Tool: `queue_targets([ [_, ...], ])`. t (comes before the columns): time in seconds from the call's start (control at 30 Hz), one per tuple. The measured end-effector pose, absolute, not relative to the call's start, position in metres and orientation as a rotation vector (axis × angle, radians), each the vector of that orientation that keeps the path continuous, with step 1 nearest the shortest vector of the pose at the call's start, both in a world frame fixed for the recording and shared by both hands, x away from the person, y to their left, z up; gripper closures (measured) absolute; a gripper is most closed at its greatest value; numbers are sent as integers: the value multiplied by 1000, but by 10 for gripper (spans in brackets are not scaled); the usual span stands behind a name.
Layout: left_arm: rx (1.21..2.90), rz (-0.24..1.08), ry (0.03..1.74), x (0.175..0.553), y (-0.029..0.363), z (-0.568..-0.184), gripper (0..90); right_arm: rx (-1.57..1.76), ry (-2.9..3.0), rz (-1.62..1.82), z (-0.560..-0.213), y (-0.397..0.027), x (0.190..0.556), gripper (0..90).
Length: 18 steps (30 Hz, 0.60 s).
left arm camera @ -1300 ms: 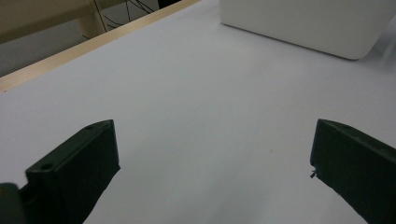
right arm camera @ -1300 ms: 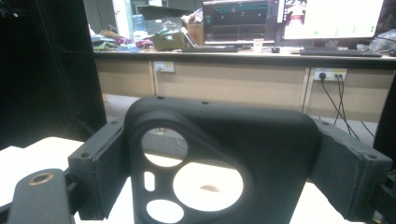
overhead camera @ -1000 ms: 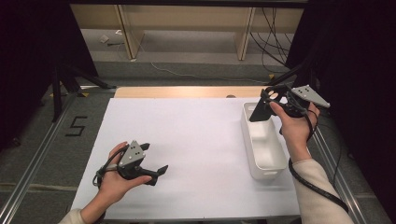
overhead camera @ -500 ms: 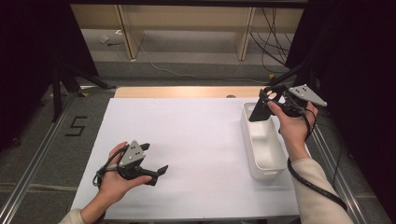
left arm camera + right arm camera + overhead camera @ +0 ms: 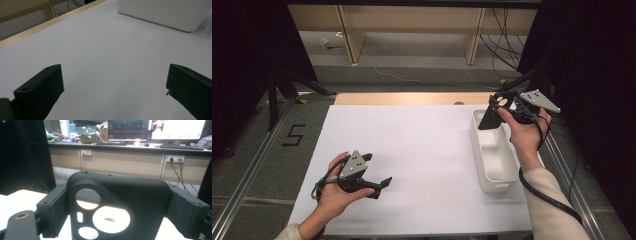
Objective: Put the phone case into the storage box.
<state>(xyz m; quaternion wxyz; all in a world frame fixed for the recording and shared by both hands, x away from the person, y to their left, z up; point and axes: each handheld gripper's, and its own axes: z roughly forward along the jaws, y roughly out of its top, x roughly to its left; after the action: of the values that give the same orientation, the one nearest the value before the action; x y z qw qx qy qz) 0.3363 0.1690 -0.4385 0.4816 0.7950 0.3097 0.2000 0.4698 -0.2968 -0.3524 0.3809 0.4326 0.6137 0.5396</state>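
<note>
Here the right gripper (image 5: 490,116) is clamped on a black phone case (image 5: 117,207), held above the far end of the white bin (image 5: 494,170), which stands along the right edge of the table (image 5: 422,135). The left gripper (image 5: 379,184) rests near the front left corner, its jaws wide apart with nothing between.

The left gripper (image 5: 113,100) holds its two black jaws wide apart over a bare white table sheet (image 5: 105,57), with nothing between them. A white plastic bin with rounded corners (image 5: 162,12) stands farther off at the upper right. Along the sheet's far edge runs a pale strip, probably the wooden table edge (image 5: 37,30).
</note>
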Motion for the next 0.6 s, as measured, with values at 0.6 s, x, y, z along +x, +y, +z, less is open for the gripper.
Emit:
queue_targets([
  [0.6,1938,487,755,336,169,-439,7,1111,1574,1370,-353,-297,474,150],
])
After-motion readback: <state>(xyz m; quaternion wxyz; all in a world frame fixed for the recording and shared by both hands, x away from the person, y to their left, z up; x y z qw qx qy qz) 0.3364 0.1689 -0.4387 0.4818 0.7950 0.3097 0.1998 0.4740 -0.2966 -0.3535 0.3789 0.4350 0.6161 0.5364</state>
